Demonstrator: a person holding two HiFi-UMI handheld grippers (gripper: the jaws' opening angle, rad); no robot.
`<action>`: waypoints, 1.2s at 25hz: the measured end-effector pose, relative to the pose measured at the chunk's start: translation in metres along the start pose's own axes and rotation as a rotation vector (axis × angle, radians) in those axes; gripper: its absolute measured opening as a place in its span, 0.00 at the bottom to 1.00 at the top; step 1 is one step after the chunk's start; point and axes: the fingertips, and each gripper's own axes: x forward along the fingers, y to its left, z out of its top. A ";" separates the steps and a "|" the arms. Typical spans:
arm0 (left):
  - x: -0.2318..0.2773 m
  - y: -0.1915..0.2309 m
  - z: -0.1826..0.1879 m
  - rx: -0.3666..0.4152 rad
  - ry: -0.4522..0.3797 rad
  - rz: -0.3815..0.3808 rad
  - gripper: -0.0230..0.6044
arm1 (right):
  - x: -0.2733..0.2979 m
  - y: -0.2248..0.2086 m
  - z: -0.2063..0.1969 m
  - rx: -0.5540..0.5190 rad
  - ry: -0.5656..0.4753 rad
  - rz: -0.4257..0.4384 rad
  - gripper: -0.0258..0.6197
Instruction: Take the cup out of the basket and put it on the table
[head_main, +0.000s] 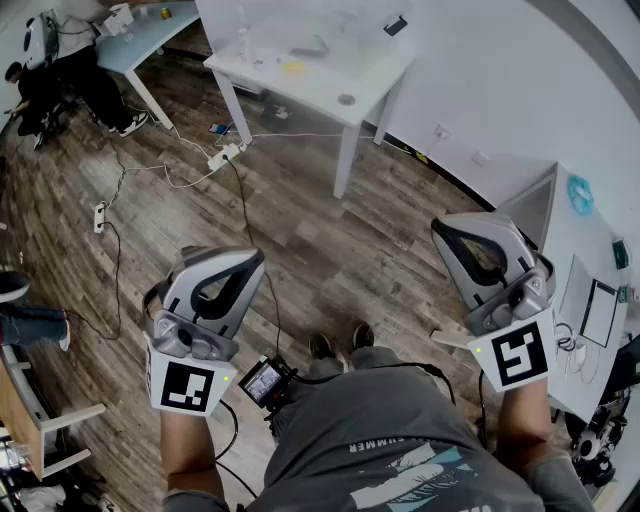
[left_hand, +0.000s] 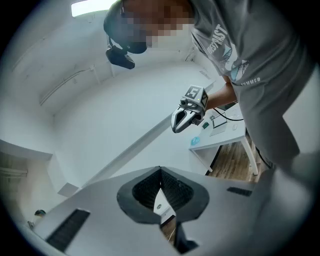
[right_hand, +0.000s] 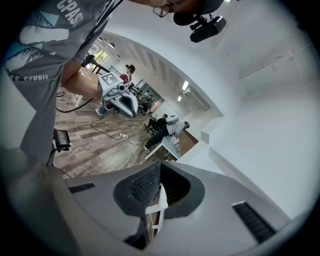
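Note:
No cup and no basket show in any view. In the head view I hold both grippers at waist height above the wooden floor. My left gripper (head_main: 252, 262) is shut with nothing in it, and its jaws meet in a seam in its own view (left_hand: 161, 172). My right gripper (head_main: 442, 230) is also shut and empty, its jaws closed together in its own view (right_hand: 161, 169). Each gripper appears in the other's camera: the right gripper (left_hand: 176, 126) against a white wall, the left gripper (right_hand: 133, 113) over the floor.
A white table (head_main: 385, 75) with small items stands ahead across the floor. A white desk (head_main: 560, 235) with papers is close on my right. Cables and a power strip (head_main: 225, 155) lie on the floor. A seated person (head_main: 40, 90) is at the far left.

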 end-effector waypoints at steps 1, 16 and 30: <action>0.000 0.000 -0.002 -0.001 -0.001 -0.002 0.05 | 0.001 0.000 -0.001 0.004 0.003 -0.003 0.05; -0.010 0.005 -0.022 0.003 -0.022 -0.055 0.05 | 0.006 -0.002 0.006 0.095 0.008 -0.104 0.05; 0.052 0.007 -0.018 -0.036 -0.018 -0.065 0.05 | 0.006 -0.040 -0.046 0.108 0.017 -0.087 0.05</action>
